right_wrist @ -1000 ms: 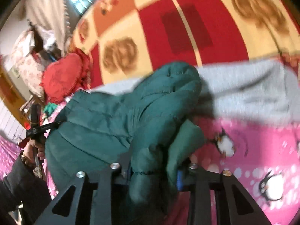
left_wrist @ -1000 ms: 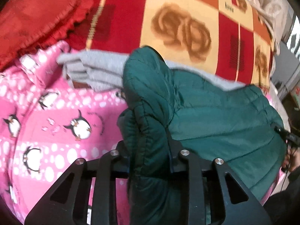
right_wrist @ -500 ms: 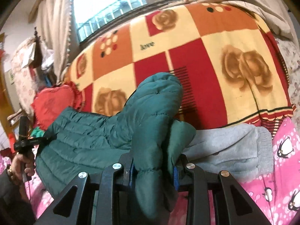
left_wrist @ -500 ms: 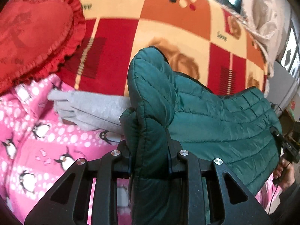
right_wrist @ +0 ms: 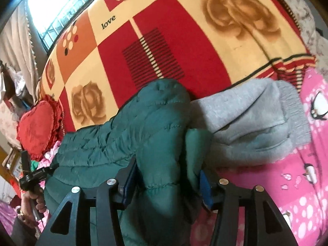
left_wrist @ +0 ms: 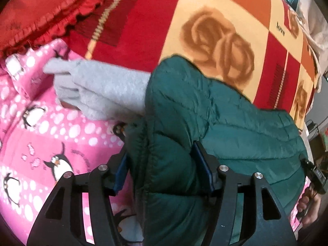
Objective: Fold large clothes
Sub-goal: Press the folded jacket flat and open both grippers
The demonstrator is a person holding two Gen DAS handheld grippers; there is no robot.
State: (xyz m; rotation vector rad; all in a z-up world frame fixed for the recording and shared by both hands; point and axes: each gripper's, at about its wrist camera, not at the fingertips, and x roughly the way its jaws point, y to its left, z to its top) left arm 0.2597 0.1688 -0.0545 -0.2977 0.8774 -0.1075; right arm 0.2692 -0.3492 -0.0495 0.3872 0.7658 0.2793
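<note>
Left wrist view: my left gripper (left_wrist: 162, 168) has just been opening. The jaws stand roughly half apart with a thick fold of the green quilted jacket (left_wrist: 235, 127) between them. The left blue pad shows a gap to the cloth; the right pad sits against it or just beside it, I cannot tell which. The jacket lies on the bed, across the seam where the pink penguin blanket (left_wrist: 41, 135) meets the red-and-cream rose blanket (left_wrist: 184, 20). A grey garment (left_wrist: 102, 88) lies just beside it. A red heart cushion (left_wrist: 41, 6) sits toward the bed's far left corner.

Right wrist view: my right gripper (right_wrist: 168, 179) has also just been opening, jaws part open around the jacket's (right_wrist: 114, 131) other bunched end, the pads slack or barely touching. The grey garment (right_wrist: 256, 127) touches the jacket's right side. My left hand (right_wrist: 30, 203) shows at the lower left.
</note>
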